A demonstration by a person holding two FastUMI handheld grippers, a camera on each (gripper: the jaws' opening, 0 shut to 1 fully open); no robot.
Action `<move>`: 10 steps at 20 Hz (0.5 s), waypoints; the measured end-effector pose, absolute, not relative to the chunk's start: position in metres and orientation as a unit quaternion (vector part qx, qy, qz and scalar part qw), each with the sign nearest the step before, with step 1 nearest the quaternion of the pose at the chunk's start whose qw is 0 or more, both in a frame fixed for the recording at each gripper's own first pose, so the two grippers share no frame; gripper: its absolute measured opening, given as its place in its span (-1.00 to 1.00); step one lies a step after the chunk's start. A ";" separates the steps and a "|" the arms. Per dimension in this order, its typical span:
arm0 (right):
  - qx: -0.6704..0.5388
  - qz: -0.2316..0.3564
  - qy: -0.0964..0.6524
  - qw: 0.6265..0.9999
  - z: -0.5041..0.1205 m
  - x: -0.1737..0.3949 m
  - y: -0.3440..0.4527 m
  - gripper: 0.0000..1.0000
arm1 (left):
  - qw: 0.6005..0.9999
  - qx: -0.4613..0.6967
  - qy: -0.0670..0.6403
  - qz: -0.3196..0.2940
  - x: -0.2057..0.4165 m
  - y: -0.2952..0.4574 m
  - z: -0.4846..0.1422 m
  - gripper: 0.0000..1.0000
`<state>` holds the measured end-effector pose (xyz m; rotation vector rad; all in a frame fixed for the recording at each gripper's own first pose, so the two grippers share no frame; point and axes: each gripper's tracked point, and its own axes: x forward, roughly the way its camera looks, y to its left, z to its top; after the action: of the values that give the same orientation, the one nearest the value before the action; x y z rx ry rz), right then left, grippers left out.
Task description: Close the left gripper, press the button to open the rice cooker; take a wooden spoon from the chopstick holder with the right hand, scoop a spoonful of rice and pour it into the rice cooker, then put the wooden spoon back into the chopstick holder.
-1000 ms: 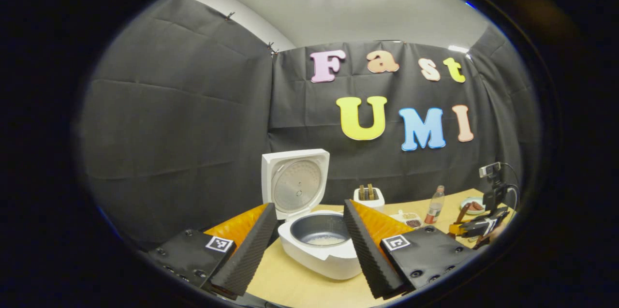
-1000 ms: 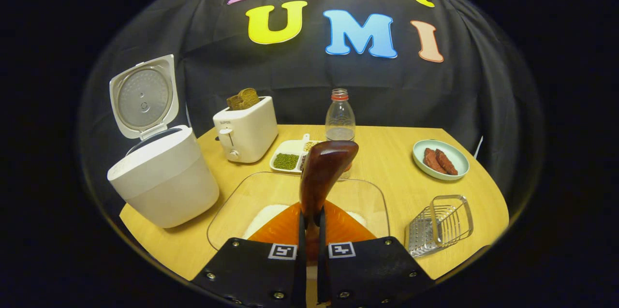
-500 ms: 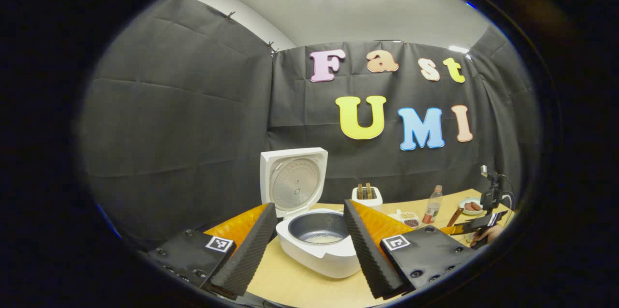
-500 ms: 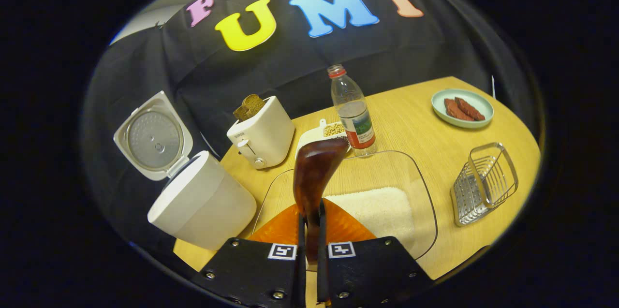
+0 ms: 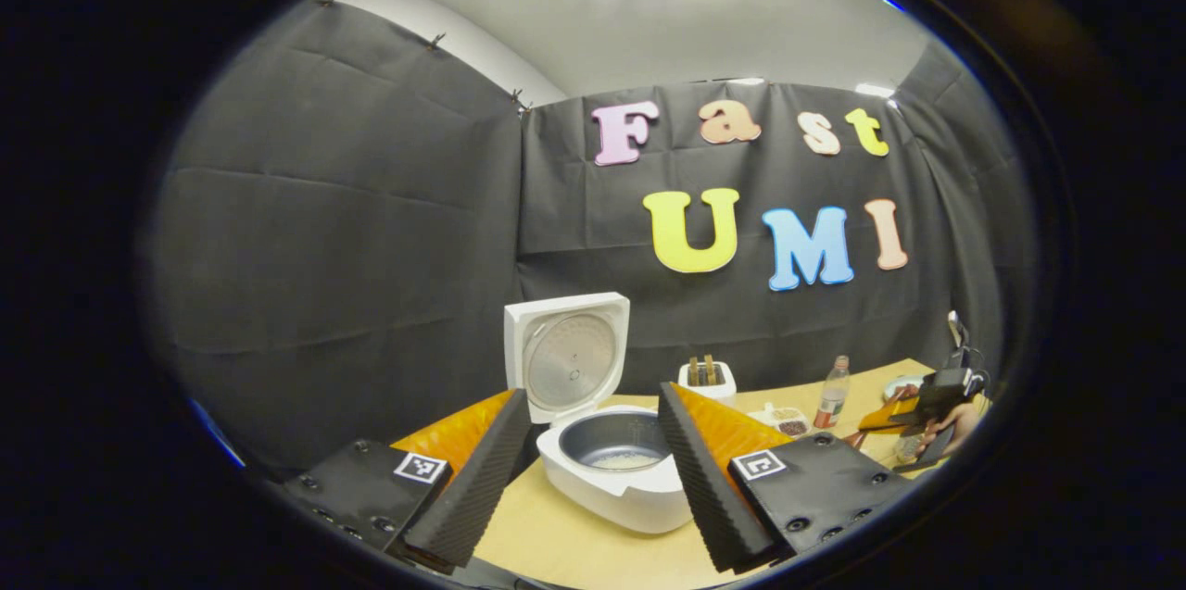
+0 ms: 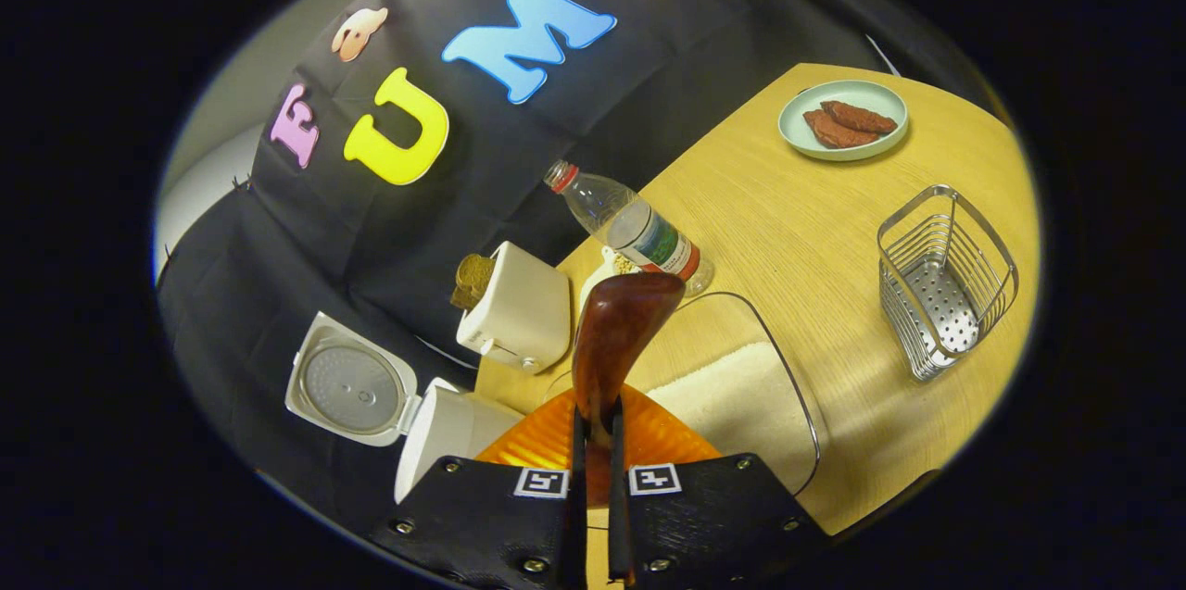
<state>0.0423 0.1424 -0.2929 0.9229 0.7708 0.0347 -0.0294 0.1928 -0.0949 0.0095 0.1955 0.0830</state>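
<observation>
A: What's moved since a second ago?

B: The right claw [image 6: 593,428] has rolled hard; its view now tips the tabletop [image 6: 815,229] up to the right, where before it lay level. The left claw [image 5: 593,470] has barely shifted.

A: Left gripper view first?

B: The left claw stands released, its fingers wide apart, framing the cooker [image 5: 611,474]. The lid [image 5: 565,354] is up, with a little rice in the pot. Black cloth walls close in the booth under a grey ceiling. At the far right a hand [image 5: 954,428] holds the other claw.

A: And the right gripper view?

B: The right claw is clenched on the spoon [image 6: 616,335], whose bowl rises above a glass tray [image 6: 788,368] of rice. The wood-grain tabletop also carries a toaster [image 6: 519,312], a bottle [image 6: 630,224], a plate [image 6: 839,99] and the empty wire holder [image 6: 940,280], well apart from the spoon.
</observation>
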 end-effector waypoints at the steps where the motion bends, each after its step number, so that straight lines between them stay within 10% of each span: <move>1: 0.444 0.019 0.357 0.822 -0.284 0.045 0.142 -0.82 | 0.994 0.005 0.097 0.042 -0.030 0.192 -0.094 0.99; 10: 0.475 0.085 0.313 0.818 -0.198 0.076 0.177 -0.82 | 0.994 -0.008 0.101 0.045 -0.037 0.193 -0.106 0.92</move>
<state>0.0757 0.1765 -0.1977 1.0113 0.6660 0.1813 -0.0371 0.1930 -0.1063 -0.0160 0.2020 0.0898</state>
